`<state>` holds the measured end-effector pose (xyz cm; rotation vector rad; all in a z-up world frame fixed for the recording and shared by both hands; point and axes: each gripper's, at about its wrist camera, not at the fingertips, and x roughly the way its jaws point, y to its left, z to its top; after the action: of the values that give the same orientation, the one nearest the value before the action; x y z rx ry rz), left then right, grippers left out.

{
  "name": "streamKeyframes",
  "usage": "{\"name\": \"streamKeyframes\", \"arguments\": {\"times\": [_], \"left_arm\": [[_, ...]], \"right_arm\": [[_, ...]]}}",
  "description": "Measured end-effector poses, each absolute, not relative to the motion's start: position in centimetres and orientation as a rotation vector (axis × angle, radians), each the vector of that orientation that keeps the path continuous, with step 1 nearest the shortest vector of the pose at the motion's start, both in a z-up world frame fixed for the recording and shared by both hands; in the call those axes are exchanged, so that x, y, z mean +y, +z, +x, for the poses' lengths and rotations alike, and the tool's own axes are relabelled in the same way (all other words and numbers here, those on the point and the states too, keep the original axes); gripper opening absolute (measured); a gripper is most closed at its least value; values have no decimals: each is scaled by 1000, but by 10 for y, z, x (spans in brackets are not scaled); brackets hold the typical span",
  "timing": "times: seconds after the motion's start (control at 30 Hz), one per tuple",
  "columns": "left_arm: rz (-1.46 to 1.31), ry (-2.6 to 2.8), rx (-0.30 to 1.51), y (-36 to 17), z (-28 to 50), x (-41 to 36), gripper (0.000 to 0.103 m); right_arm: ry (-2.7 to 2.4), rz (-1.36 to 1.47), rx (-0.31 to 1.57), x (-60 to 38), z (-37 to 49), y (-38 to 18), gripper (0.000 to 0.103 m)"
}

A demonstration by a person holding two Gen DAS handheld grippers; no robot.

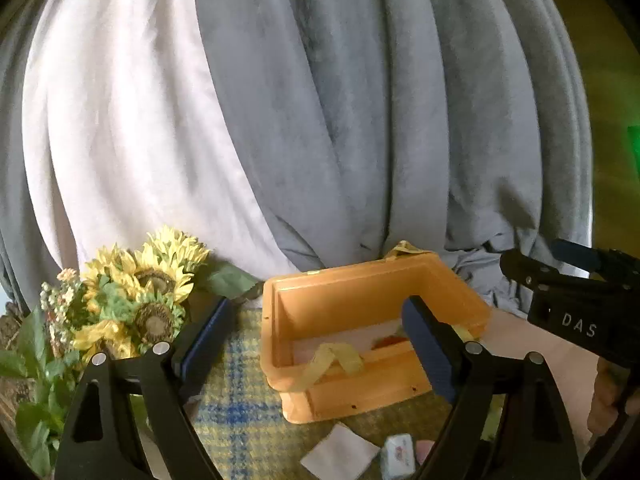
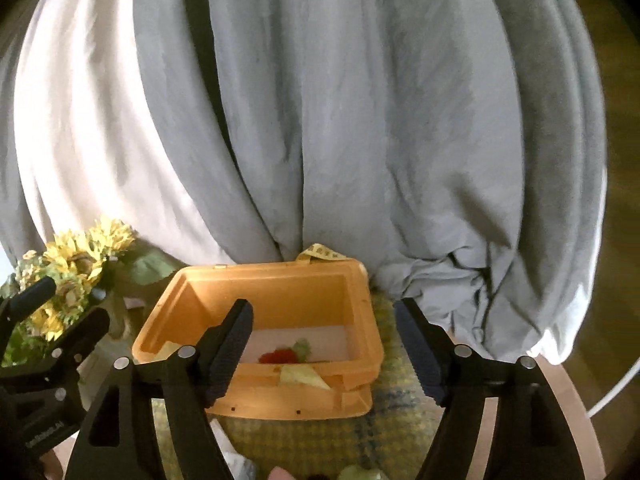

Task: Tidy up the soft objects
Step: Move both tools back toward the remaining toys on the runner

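Both sets of jaws are spread with nothing between them: the left gripper (image 1: 316, 344) and the right gripper (image 2: 324, 350) hang above and in front of the open orange plastic box (image 1: 360, 280), which sits on a yellow-and-blue checked woven cloth (image 1: 240, 412) covering the table. Inside the box, on its pale floor, lie a small red soft piece (image 2: 278, 356) and a pale green one (image 2: 303, 347), while a limp yellow measuring tape (image 1: 328, 360) drapes over the box's near wall and shows again at its far rim. That tape is, in my judgement, the likeliest trouble: a finger passing low over the near wall could snag the loop and drag it, or the light box itself, out of place. More soft things wait in front of the box: a flat white cloth square (image 1: 340, 456), a small white printed packet (image 1: 398, 454) and a pinkish lump (image 1: 424, 448) just beside it. They lie close together, so a wide-spread grab could pinch two at once or catch the checked cloth beneath. To the left of the box stands a bunch of artificial sunflowers (image 1: 152, 280), near enough for the left gripper to clip on a sideways swing, and the two grippers, working close side by side, could knock each other.
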<state>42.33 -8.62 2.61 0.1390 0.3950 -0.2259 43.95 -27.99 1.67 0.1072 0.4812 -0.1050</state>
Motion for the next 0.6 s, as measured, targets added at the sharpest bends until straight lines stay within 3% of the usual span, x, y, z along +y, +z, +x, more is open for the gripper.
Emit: {"name": "streamKeyframes", "arguments": {"times": [0.6], "left_arm": [[138,-168,305,21,335,-76,87]], "right_arm": [[-111,133,417,-283,355,16,80]]}}
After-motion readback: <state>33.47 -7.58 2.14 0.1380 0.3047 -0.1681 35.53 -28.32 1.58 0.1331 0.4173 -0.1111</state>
